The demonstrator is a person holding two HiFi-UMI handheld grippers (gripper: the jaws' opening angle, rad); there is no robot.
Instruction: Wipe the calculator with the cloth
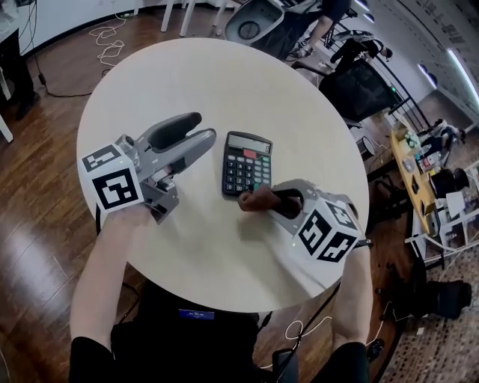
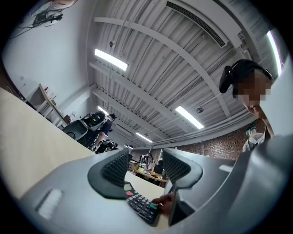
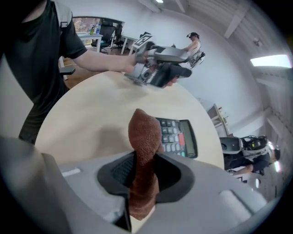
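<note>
A black calculator [image 1: 247, 163] lies flat near the middle of the round white table [image 1: 187, 75]. My right gripper [image 1: 275, 200] is shut on a folded brown cloth [image 1: 256, 200], whose tip sits at the calculator's near right corner. In the right gripper view the cloth [image 3: 144, 146] stands up between the jaws, with the calculator [image 3: 177, 135] just beyond it. My left gripper [image 1: 187, 133] hovers left of the calculator, jaws open and empty. Between its jaws the left gripper view shows the calculator [image 2: 143, 206] and the cloth [image 2: 165, 201].
A wooden floor with loose cables [image 1: 105, 41] surrounds the table. Office chairs [image 1: 258, 22] and cluttered desks [image 1: 419, 164] stand beyond the far and right edges. The table's near edge [image 1: 224, 303] is close to my body.
</note>
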